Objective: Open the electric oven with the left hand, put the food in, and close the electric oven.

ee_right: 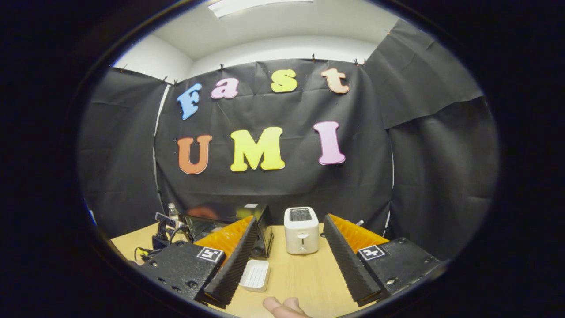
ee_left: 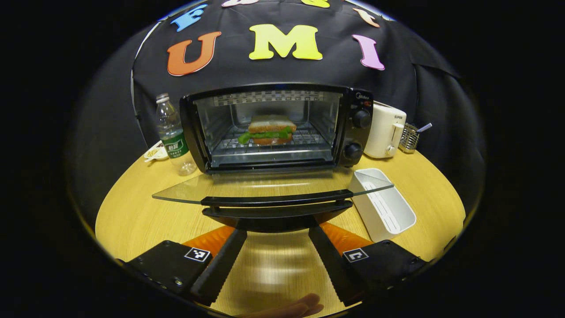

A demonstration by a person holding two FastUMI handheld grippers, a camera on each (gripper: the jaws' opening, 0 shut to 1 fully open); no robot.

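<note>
The black electric oven [ee_left: 353, 128] stands at the back of the round wooden table [ee_left: 132, 212]. Its glass door [ee_left: 247, 185] lies folded down flat, and a sandwich [ee_left: 270, 130] with green lettuce rests on the wire rack inside. My left gripper [ee_left: 277, 232] is open, its fingertips just under and on either side of the door's black handle [ee_left: 276, 207]. My right gripper [ee_right: 290, 218] is open and empty, held higher and to the right, facing the wall. From there the oven [ee_right: 265, 221] sits low on the left, with the other gripper [ee_right: 165, 227] beside it.
A water bottle [ee_left: 172, 137] and a small dish [ee_left: 155, 152] stand left of the oven. To its right are a white toaster [ee_left: 386, 130] [ee_right: 301, 229], a metal holder [ee_left: 410, 137] and an empty white tray [ee_left: 384, 205] [ee_right: 256, 274]. Fingers of a hand [ee_left: 304, 304] show at the bottom edge.
</note>
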